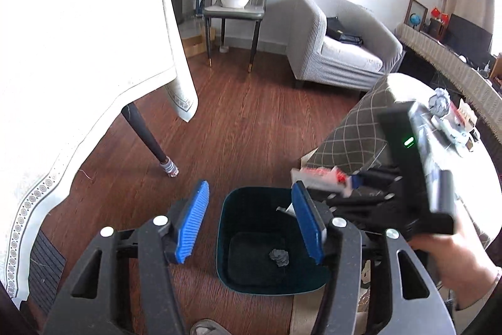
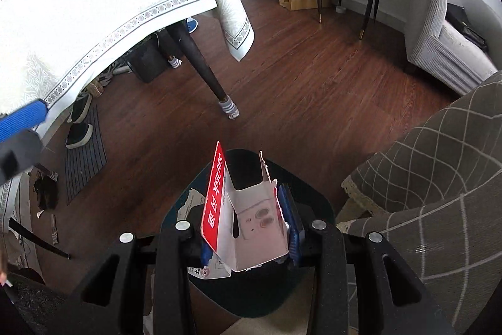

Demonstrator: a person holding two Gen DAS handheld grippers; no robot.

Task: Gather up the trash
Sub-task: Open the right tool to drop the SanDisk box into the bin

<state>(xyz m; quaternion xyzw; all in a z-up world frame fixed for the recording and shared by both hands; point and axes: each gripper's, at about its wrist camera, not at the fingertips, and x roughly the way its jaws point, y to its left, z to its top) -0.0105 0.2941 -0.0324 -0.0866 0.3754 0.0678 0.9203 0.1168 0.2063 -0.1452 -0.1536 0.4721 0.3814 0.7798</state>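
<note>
Left view only: crumpled wad (image 1: pixel 279 257) in bin (image 1: pixel 222 240); right view: carton (image 2: pixel 248 228).

Lighting: bright daylight, both views. Glare: white tablecloth (image 1: pixel 78 52) overexposed, detail lost at upper left. Shadows: soft, dark inside bin (image 1: pixel 260 244). Blur: right gripper (image 1: pixel 342 187) smeared in left view. Distortion: strong fisheye, black vignette corners.

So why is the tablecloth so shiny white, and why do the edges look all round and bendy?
Left wrist view: bright light washes out the tablecloth until its pattern disappears, and the box is smeared by motion. Right wrist view: the fisheye lens curves the floor and darkens the corners, while the box looks sharp.
</note>
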